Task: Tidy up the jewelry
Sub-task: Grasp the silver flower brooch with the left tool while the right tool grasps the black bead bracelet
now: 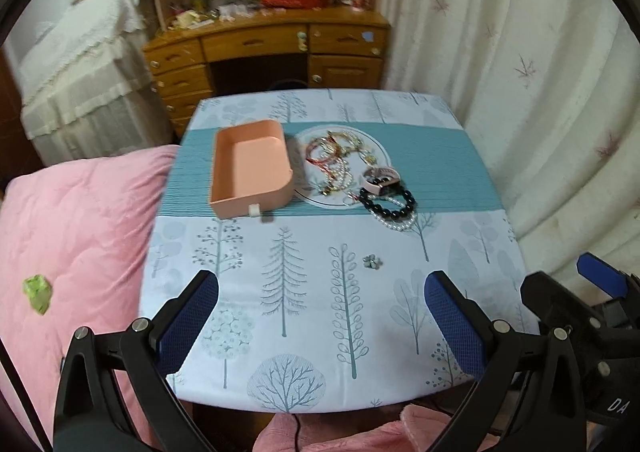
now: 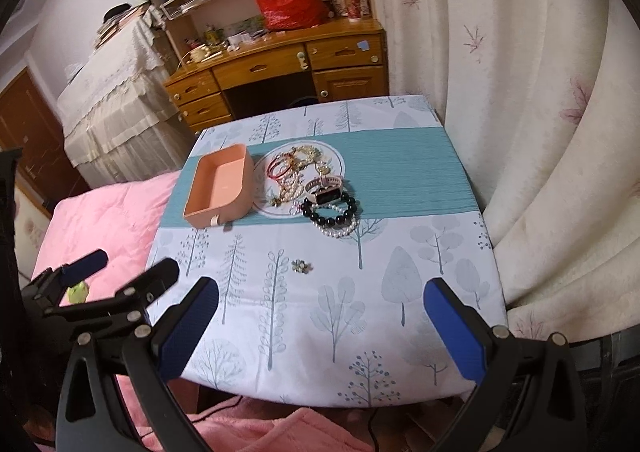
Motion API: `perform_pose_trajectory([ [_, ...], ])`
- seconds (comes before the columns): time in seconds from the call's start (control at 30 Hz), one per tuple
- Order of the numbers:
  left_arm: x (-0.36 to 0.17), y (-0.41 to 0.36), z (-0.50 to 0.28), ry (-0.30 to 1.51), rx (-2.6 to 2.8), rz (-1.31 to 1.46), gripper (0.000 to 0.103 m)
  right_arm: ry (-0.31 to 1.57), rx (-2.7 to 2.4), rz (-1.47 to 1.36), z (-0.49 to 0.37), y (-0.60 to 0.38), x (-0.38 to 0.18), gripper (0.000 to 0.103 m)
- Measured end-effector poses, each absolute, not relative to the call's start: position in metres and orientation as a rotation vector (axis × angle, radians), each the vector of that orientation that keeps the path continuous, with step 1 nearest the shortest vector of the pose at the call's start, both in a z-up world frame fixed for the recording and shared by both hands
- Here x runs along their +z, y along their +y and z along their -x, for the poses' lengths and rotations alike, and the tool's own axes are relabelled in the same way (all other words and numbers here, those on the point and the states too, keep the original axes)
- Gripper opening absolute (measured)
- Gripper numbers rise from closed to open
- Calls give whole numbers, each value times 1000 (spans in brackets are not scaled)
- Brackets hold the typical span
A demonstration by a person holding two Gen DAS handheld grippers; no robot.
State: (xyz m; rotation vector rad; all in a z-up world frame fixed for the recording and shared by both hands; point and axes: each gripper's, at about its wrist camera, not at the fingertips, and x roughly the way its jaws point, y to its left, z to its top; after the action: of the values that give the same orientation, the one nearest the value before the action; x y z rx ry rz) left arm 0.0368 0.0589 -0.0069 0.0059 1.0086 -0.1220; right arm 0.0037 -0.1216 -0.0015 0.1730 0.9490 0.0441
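A smooth, rounded-corner pink tray [image 1: 250, 168] sits on my table's tree-printed cloth [image 1: 304, 292], touching the teal band's near edge. Just to its right a tangled heap of jewelry [image 1: 340, 168] lies on a white printed circle: red cord loops, gold chain, a pink watch [image 1: 380, 178], glossy black beads [image 1: 386, 204] over a pearl strand [image 1: 394, 222]. A small flower-shaped brooch [image 1: 372, 261] lies apart, nearer me. My left gripper [image 1: 320, 316] and right gripper [image 2: 320, 316] both hover with their ribbed blue pads spread wide, holding nothing.
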Motion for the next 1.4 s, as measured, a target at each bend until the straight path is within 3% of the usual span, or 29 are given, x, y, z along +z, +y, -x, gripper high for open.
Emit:
perform_pose_trajectory([
  [0.23, -47, 76, -62, 1089, -339, 31, 102, 894, 39, -41, -14, -92, -7, 103],
  [0.57, -126, 28, -81, 1070, -437, -109, 100, 784, 259, 569, -49, -71, -56, 101],
  [0.73, -166, -8, -103, 1074, -440, -94, 87, 796, 426, 696, -88, -92, -98, 86],
  [0.8, -178, -15, -110, 1076, -418, -81, 82, 809, 473, 697, -101, -98, -113, 75],
  [0.97, -209, -21, -129, 1141, -337, -27, 53, 861, 636, 681, -131, -110, -155, 54],
  [1.1, -211, -22, -129, 1128, -285, -35, 31, 866, 771, 684, -143, -108, -180, 45],
  [1.13, -212, -23, -129, 1121, -276, -47, 20, 867, 787, 685, -146, -107, -183, 45],
  [1.33, -209, -19, -129, 1148, -263, -33, 18, 882, 872, 667, -163, -103, -200, 42],
  [1.4, -208, -19, -131, 1154, -250, -47, 18, 895, 879, 652, -170, -103, -203, 33],
])
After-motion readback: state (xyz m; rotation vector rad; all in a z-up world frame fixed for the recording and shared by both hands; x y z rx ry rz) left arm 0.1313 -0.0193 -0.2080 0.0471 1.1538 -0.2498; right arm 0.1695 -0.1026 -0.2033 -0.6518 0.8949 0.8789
